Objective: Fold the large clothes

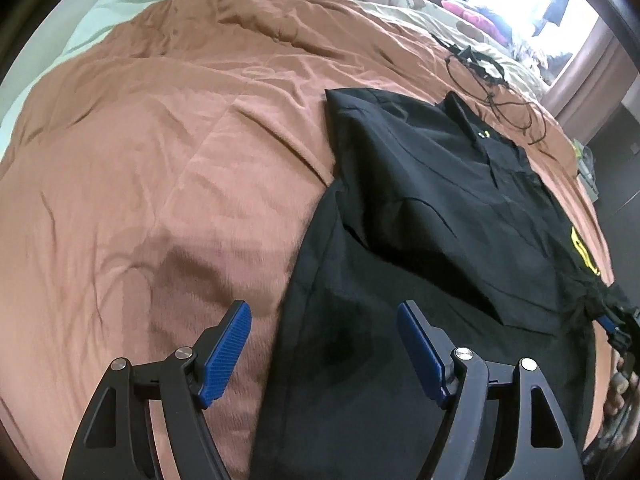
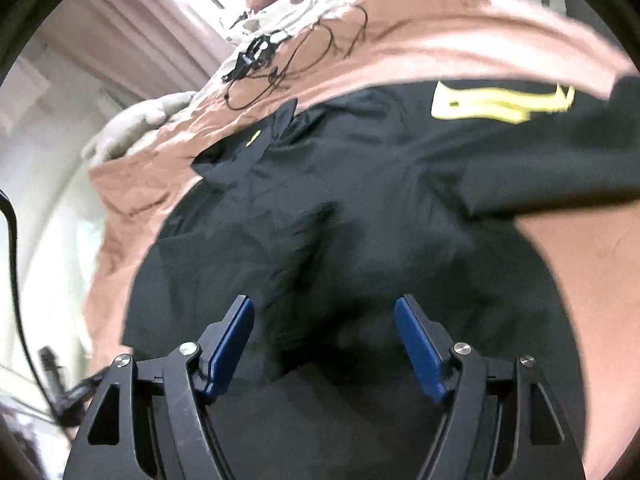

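On the bed, over its rust-brown cover (image 1: 160,160), lies the black shirt (image 1: 440,208), toward the right-hand edge as the left wrist view has it. Collar (image 1: 476,136) points to the far end; one side already folded inward over the body, its sleeve lying across the chest. Yellow print (image 2: 500,100) shows on the other side, where the sleeve (image 2: 560,168) is out flat toward the bed's edge in the right wrist view.

Left tongs (image 1: 324,344): released, jaws wide, hovering over the near left edge of the shirt where black cloth meets the brown cover. Nothing between the pads.

Right tongs (image 2: 324,340): released, jaws wide, above the lower body of the shirt, nothing gripped. View blurred, so cloth detail is poor. In the left wrist view, another gripper's tip and a hand show at the right margin, by the shirt's right hem.

Step in hand, as I read it: one side fold done, the second side not yet taken.

Next move calls for: a grip on the printed side's sleeve or shoulder and on the hem below, both pinches on one layer only, then carrying that side across without dragging the folded half.

Beyond: a tangle of black cord (image 1: 496,92) on the cover past the collar; soft toys at the far end.
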`<state>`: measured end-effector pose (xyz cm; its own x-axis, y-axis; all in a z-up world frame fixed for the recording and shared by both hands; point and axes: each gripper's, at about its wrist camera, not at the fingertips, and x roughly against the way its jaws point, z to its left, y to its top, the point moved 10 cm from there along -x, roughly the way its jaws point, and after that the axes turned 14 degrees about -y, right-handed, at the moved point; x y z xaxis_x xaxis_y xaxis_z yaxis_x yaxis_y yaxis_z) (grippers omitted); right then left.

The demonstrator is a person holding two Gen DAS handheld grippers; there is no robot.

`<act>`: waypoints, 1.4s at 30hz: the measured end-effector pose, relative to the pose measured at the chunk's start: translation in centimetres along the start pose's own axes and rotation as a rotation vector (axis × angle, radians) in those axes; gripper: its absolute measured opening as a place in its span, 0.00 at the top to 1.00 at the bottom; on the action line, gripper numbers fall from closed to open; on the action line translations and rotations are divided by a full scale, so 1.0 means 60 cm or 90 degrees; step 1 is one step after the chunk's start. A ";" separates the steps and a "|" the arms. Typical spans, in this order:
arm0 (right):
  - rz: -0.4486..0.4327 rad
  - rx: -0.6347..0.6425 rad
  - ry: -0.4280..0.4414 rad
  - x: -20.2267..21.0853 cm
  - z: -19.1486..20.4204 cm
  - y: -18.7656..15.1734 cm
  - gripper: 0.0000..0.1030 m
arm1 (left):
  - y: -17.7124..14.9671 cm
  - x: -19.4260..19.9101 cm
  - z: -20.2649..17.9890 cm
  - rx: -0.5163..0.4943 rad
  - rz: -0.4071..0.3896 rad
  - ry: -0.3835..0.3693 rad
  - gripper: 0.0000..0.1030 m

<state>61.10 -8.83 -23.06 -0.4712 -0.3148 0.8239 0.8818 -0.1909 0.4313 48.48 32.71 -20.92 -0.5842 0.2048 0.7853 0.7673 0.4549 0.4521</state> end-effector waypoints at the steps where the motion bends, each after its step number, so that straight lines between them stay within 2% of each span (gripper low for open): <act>1: -0.010 -0.019 0.021 0.010 -0.002 -0.004 0.29 | 0.004 -0.005 0.001 -0.004 0.002 0.006 0.26; 3: -0.033 -0.037 0.042 0.026 -0.008 -0.001 0.28 | 0.007 -0.011 0.002 -0.008 0.005 0.011 0.26; 5: -0.032 -0.039 0.039 0.023 -0.010 -0.006 0.21 | 0.011 -0.021 0.002 -0.014 0.008 0.014 0.26; 11: 0.053 -0.037 0.043 -0.045 0.003 -0.040 0.21 | 0.030 -0.046 0.004 -0.041 0.004 0.034 0.26; 14: 0.070 -0.041 0.026 -0.080 0.006 -0.044 0.29 | 0.039 -0.059 0.006 -0.054 0.008 0.045 0.28; 16: 0.059 -0.044 0.029 -0.093 0.008 -0.031 0.33 | 0.049 -0.071 0.007 -0.061 0.013 0.049 0.31; 17: 0.057 -0.042 0.025 -0.097 0.009 -0.024 0.40 | 0.054 -0.076 0.007 -0.062 0.013 0.050 0.31; 19: 0.060 -0.035 0.013 -0.109 0.009 -0.011 0.64 | 0.065 -0.086 0.009 -0.065 0.013 0.053 0.31; 20: 0.063 -0.032 0.014 -0.114 0.009 -0.005 0.81 | 0.069 -0.091 0.010 -0.067 0.014 0.056 0.31; 21: 0.063 -0.030 0.017 -0.116 0.008 0.003 0.82 | 0.074 -0.097 0.012 -0.069 0.015 0.060 0.33; 24: 0.028 -0.011 -0.002 -0.112 0.002 0.038 0.85 | 0.077 -0.119 0.018 -0.071 0.033 0.071 0.49; 28: -0.017 -0.003 -0.037 -0.096 -0.018 0.090 0.87 | 0.078 -0.137 0.026 -0.067 0.042 0.072 0.62; 30: -0.021 -0.004 -0.042 -0.097 -0.027 0.104 0.87 | 0.079 -0.138 0.027 -0.062 0.034 0.066 0.67; 34: -0.016 0.018 -0.052 -0.114 -0.024 0.116 0.87 | 0.080 -0.140 0.028 -0.069 0.031 0.075 0.70; 36: -0.013 0.024 -0.062 -0.124 -0.022 0.120 0.87 | 0.082 -0.138 0.035 -0.064 0.029 0.100 0.75; 38: -0.001 0.020 -0.066 -0.133 -0.027 0.123 0.86 | 0.083 -0.136 0.041 -0.042 0.028 0.093 0.75; 40: 0.005 0.021 -0.067 -0.136 -0.028 0.123 0.82 | 0.084 -0.131 0.041 -0.038 0.029 0.095 0.75; 41: 0.007 0.025 -0.063 -0.133 -0.029 0.124 0.73 | 0.085 -0.125 0.036 -0.048 0.028 0.103 0.75; 42: 0.006 0.027 -0.059 -0.129 -0.030 0.124 0.56 | 0.085 -0.121 0.032 -0.055 0.027 0.107 0.75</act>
<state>71.26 -9.47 -26.91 -0.4610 -0.2285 0.8575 0.8870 -0.1476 0.4375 56.09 35.23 -25.13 -0.5042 0.0712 0.8606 0.8141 0.3718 0.4462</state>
